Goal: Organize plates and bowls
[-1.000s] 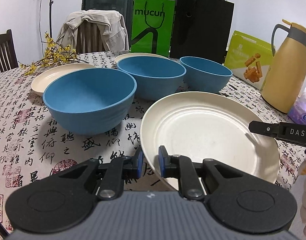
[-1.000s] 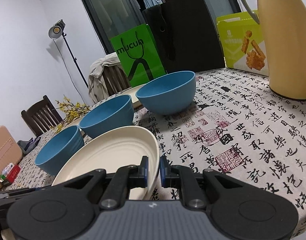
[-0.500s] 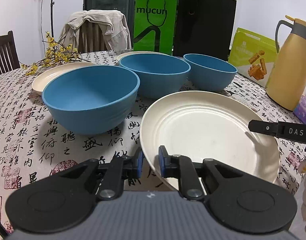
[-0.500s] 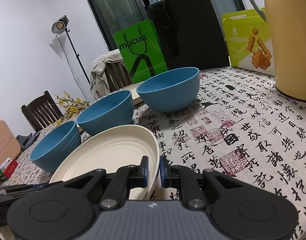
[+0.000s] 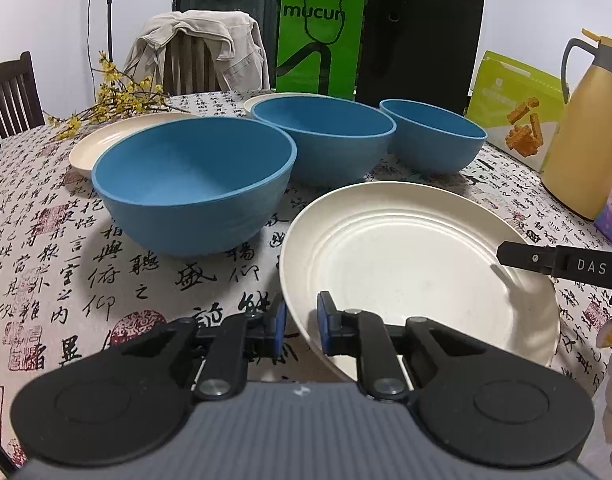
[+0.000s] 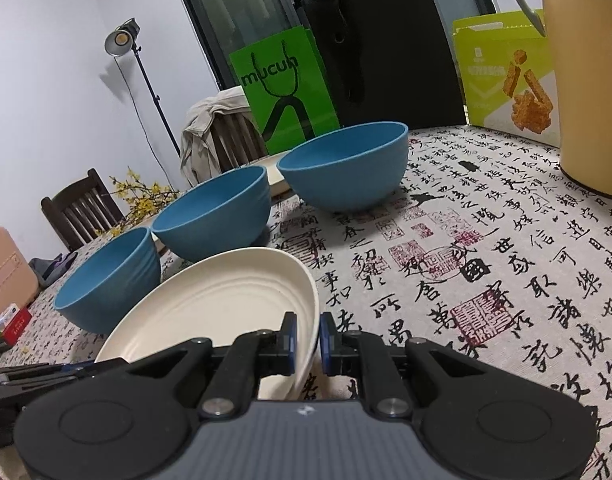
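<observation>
Both grippers stay clamped on the cream plate (image 5: 418, 264): the left gripper (image 5: 300, 326) on its near-left rim, the right gripper (image 6: 306, 340) on the opposite edge. The plate sits just in front of three blue bowls (image 5: 194, 180), barely shifted since earlier.

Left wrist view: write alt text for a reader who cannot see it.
The left gripper is shut on the near rim of a cream plate, whose far side the right gripper holds. Three blue bowls stand behind on a calligraphy-print tablecloth.
</observation>
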`<action>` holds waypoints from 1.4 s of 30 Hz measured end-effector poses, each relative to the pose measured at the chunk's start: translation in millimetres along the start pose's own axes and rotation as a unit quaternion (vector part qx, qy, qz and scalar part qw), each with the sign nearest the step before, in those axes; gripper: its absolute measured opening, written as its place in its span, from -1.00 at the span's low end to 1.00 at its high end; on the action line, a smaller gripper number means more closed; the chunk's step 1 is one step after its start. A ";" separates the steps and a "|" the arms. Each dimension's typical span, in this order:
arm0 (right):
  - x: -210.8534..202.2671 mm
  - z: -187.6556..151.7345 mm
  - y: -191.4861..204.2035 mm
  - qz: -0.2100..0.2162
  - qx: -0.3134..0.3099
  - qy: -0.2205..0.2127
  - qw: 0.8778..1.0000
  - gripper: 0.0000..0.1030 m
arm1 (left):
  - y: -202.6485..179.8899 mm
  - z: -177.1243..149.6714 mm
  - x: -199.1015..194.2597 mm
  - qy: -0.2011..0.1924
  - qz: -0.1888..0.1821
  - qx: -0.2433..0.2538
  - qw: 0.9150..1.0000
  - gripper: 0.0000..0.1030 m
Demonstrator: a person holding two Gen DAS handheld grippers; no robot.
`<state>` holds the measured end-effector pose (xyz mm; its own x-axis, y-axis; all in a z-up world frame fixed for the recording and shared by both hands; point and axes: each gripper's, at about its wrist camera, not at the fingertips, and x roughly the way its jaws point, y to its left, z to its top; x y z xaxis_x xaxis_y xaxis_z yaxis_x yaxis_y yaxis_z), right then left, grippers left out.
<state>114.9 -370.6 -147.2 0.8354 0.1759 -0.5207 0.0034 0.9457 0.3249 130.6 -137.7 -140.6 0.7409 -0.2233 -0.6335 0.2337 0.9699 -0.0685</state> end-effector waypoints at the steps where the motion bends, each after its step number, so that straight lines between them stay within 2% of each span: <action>1: 1.2 -0.2 0.0 -0.001 0.000 0.002 1.000 -0.77 | 0.4 -0.1 1.3 0.002 0.000 0.000 1.000 -0.68; 11: 7.3 -3.6 -6.3 0.000 0.002 0.017 1.000 -0.77 | -0.2 -2.2 3.6 0.003 -0.002 0.003 1.000 -0.68; 17: 7.6 -5.1 -9.1 0.010 0.012 0.020 1.000 -0.63 | 3.4 -1.9 1.7 0.001 -0.009 -0.003 1.000 -0.66; 19: 5.6 -5.0 -11.6 0.013 0.019 0.016 1.000 -0.43 | 4.7 -2.0 -0.5 -0.005 -0.009 -0.002 1.000 -0.57; 21: 2.7 -4.3 -14.0 0.012 0.023 0.008 1.000 -0.24 | 6.8 -1.6 -3.7 -0.012 -0.011 -0.004 1.000 -0.22; 22: 0.8 -3.9 -14.5 0.011 0.023 0.002 1.000 -0.16 | 7.1 -1.3 -5.6 -0.017 -0.008 -0.004 1.000 -0.14; 25: -4.7 -2.7 -13.6 0.009 0.016 -0.013 1.000 -0.11 | 8.3 -0.4 -11.2 -0.033 -0.002 -0.001 0.999 -0.01; 27: -8.2 -1.9 -12.6 0.013 0.011 -0.022 1.000 -0.02 | 11.2 0.5 -14.4 -0.040 -0.001 -0.008 0.999 0.46; 29: -11.5 -1.5 -10.6 0.014 0.005 -0.030 0.999 0.16 | 13.5 0.3 -19.3 -0.053 -0.004 -0.012 0.999 0.58; 31: -14.5 -1.6 -8.1 0.014 -0.003 -0.038 0.999 0.28 | 15.7 0.4 -24.3 -0.062 -0.013 -0.015 0.998 0.78; 32: -15.9 -1.5 -6.5 0.013 -0.007 -0.042 0.999 0.45 | 16.9 0.3 -26.7 -0.068 -0.014 -0.019 0.997 0.98; 34: -18.6 -1.5 -4.8 0.012 -0.011 -0.049 0.999 0.71 | 18.6 -0.7 -32.9 -0.085 -0.017 -0.023 0.996 1.00; 38: -24.9 -1.4 1.3 0.017 -0.025 -0.064 0.997 0.98 | 20.0 -1.1 -41.1 -0.103 -0.024 -0.022 0.994 1.00; 42: -29.5 -1.0 7.1 0.013 -0.037 -0.076 0.996 1.00 | 22.9 -2.4 -45.0 -0.109 -0.029 -0.027 0.993 1.00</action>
<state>89.8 -368.9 -130.3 0.9086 0.1615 -0.3852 -0.0541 0.9600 0.2749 101.1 -105.2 -115.5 0.8473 -0.2883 -0.4461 0.2495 0.9575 -0.1448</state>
